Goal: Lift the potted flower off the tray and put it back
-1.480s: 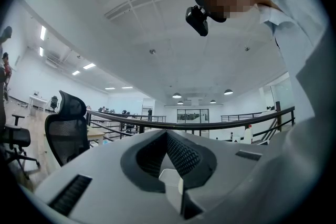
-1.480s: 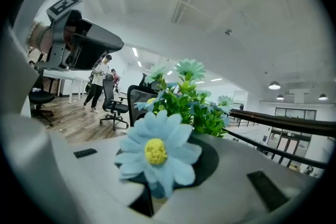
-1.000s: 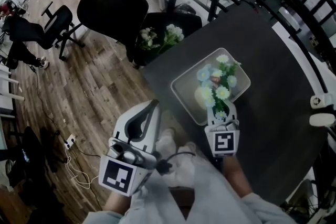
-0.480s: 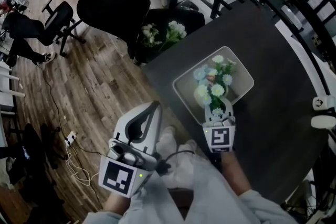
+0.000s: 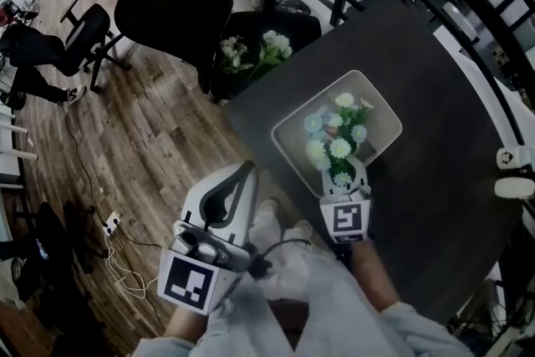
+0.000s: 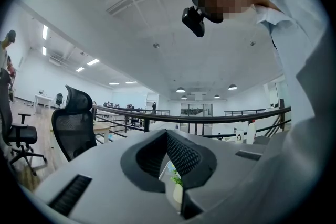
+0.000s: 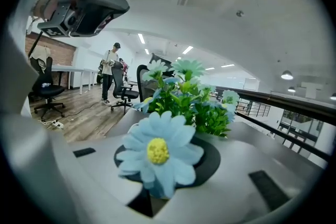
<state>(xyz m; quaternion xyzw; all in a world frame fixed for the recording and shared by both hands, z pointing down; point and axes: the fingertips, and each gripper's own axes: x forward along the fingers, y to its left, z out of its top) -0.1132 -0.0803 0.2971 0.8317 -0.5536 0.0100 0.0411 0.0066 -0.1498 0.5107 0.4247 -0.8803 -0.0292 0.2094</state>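
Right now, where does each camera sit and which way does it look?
Head view: on the person's head, steeply down onto the table, tray and potted flower; left gripper and right gripper show.
Left gripper view: on the left gripper, level toward a railing; its jaws and a sleeve show.
Right gripper view: on the right gripper, into the potted flower between its jaws.
Head and right gripper views share the potted flower.
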